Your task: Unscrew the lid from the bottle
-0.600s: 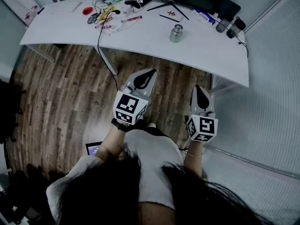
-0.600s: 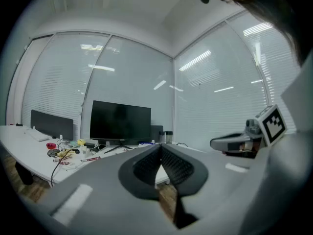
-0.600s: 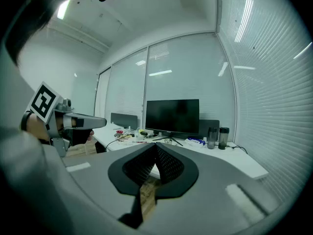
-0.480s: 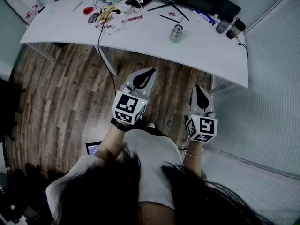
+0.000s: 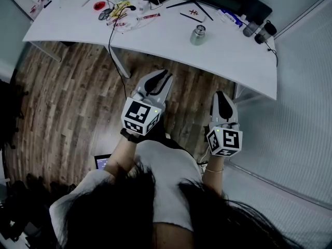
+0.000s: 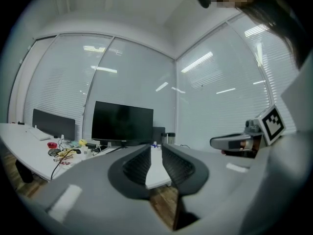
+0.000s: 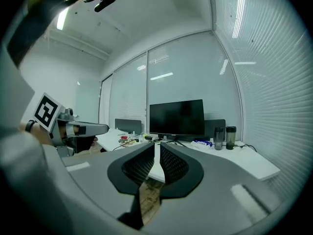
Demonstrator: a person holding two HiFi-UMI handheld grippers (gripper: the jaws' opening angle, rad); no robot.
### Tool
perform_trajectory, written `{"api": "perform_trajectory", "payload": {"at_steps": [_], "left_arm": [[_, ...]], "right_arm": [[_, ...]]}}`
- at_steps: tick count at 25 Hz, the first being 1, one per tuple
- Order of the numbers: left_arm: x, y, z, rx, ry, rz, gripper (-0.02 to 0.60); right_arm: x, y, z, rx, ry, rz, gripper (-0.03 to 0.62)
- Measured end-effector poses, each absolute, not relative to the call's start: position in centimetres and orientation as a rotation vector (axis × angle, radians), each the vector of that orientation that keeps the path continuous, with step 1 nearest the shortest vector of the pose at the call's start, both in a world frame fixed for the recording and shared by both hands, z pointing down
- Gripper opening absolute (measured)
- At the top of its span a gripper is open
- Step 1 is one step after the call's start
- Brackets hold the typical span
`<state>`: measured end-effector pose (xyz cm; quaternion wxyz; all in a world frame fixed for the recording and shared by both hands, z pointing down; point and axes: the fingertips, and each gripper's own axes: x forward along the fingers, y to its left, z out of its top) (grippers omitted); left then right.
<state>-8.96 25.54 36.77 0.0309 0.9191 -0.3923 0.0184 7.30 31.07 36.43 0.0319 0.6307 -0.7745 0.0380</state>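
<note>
A small steel bottle [image 5: 197,36] with its lid on stands upright on the white desk [image 5: 228,56], right of centre. Both grippers hang over the wooden floor, short of the desk's front edge and well apart from the bottle. My left gripper [image 5: 166,74] is shut with nothing between its jaws; it points toward the desk. My right gripper [image 5: 219,94] is also shut and empty, lower and further right. In the left gripper view the jaws [image 6: 155,149] nearly touch, as they do in the right gripper view [image 7: 157,145]. Neither gripper view shows the bottle.
Cables and small items [image 5: 120,10] clutter the desk's back left. A dark monitor [image 7: 176,117] stands at the back, with two dark tumblers [image 5: 259,31] at the right end. A window wall with blinds [image 5: 306,102] runs along the right. A small lit screen [image 5: 102,163] lies on the floor.
The left gripper has edged forward toward the desk; the right gripper has barely moved. The head view has shifted slightly, so the desk sits a little higher in the frame.
</note>
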Motion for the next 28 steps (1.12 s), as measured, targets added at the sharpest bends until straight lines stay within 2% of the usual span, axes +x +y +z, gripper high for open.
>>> {"api": "perform_trajectory", "payload": {"at_steps": [8, 11, 22, 25, 28], "left_arm": [[-8.4, 20.3, 38.8, 2.811, -1.179, 0.094, 0.119], [-7.6, 17.2, 39.8, 2.799, -1.141, 0.111, 0.163], [-6.0, 4.5, 40.5, 2.796, -1.049, 0.139, 0.179], [-5.3, 2.0, 40.2, 2.81, -1.013, 0.136, 0.226], [-4.9, 0.0, 39.8, 2.829, -0.978, 0.129, 0.236]], "right_arm": [[7.4, 25.9, 38.1, 1.913, -2.404, 0.189, 0.069], [7.9, 22.7, 38.9, 1.918, -2.395, 0.218, 0.09], [9.3, 11.1, 39.0, 1.959, -2.365, 0.284, 0.155], [9.6, 8.7, 38.8, 1.972, -2.362, 0.294, 0.167], [9.7, 6.7, 38.6, 1.984, -2.361, 0.296, 0.173]]}}
